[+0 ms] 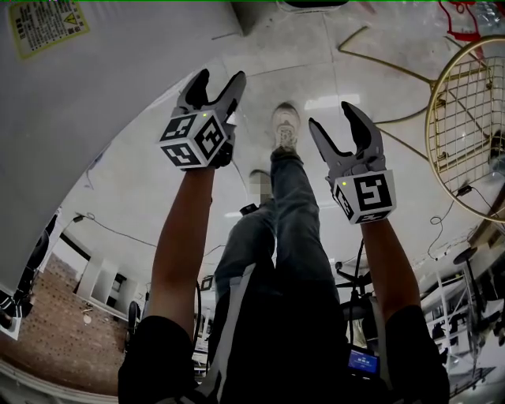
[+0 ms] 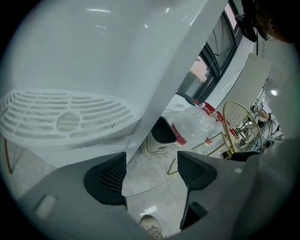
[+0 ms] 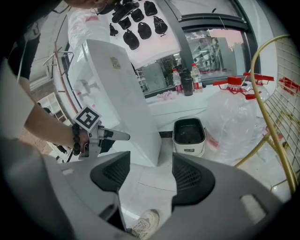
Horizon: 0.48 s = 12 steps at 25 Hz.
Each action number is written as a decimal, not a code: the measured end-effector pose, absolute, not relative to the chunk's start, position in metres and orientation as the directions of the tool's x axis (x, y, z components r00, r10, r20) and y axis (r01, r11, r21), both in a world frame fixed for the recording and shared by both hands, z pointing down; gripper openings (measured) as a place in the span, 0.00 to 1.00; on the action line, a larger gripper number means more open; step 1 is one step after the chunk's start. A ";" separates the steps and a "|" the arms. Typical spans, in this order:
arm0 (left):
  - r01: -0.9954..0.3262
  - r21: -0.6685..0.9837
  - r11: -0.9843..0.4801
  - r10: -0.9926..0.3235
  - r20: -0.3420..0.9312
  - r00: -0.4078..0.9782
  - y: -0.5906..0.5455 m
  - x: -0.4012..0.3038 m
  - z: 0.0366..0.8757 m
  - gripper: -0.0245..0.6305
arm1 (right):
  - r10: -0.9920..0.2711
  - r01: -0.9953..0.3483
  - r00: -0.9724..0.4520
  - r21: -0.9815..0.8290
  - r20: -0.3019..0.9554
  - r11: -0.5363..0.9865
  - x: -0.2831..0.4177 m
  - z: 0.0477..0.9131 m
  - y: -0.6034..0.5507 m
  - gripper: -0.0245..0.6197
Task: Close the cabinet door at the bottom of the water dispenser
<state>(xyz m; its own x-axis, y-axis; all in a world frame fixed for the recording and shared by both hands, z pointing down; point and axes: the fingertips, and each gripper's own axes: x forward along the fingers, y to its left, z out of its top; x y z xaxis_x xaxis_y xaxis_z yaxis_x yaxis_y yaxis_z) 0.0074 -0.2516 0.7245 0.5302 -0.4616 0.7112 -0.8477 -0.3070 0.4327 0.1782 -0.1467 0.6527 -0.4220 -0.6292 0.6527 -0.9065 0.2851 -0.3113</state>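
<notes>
The white water dispenser (image 1: 118, 87) fills the upper left of the head view, with a yellow label (image 1: 47, 24) on it. My left gripper (image 1: 218, 79) hangs just beside its lower body, open and empty. In the left gripper view the jaws (image 2: 151, 171) stand apart below the dispenser's white drip grille (image 2: 65, 117) and a slanting white panel edge (image 2: 164, 93). I cannot tell the cabinet door apart from the body. My right gripper (image 1: 331, 114) is open and empty over the floor. Its own view shows the dispenser (image 3: 126, 93) and the left gripper (image 3: 108, 136) against it.
A white bin with a dark inside (image 3: 189, 136) stands on the floor right of the dispenser. Plastic-wrapped water jugs (image 3: 234, 112) lie beyond it. A gold wire rack (image 1: 465, 118) stands at the right. The person's shoe (image 1: 285, 126) is between the grippers on the pale tiles.
</notes>
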 end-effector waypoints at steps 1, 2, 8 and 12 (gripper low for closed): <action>-0.847 0.431 -0.310 -0.461 0.711 0.531 -0.252 0.008 0.724 0.57 | -0.631 -0.907 -0.420 -0.310 0.652 0.284 0.179 0.652 -0.147 0.47; -0.846 0.430 -0.314 -0.460 0.711 0.532 -0.253 0.009 0.724 0.57 | -0.633 -0.908 -0.419 -0.308 0.651 0.283 0.180 0.651 -0.148 0.47; -0.835 0.432 -0.342 -0.466 0.694 0.549 -0.248 0.014 0.710 0.57 | -0.646 -0.911 -0.412 -0.292 0.643 0.290 0.178 0.639 -0.142 0.47; -0.826 0.436 -0.356 -0.481 0.673 0.562 -0.238 0.009 0.695 0.57 | -0.661 -0.911 -0.413 -0.265 0.626 0.317 0.169 0.625 -0.134 0.47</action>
<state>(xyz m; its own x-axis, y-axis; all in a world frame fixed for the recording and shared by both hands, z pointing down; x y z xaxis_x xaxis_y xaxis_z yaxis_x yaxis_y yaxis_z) 0.0086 -0.2379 0.6950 0.5624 -0.4809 0.6726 -0.8263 -0.3562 0.4362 0.1690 -0.1342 0.6250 -0.4127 -0.6614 0.6263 -0.9106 0.3172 -0.2651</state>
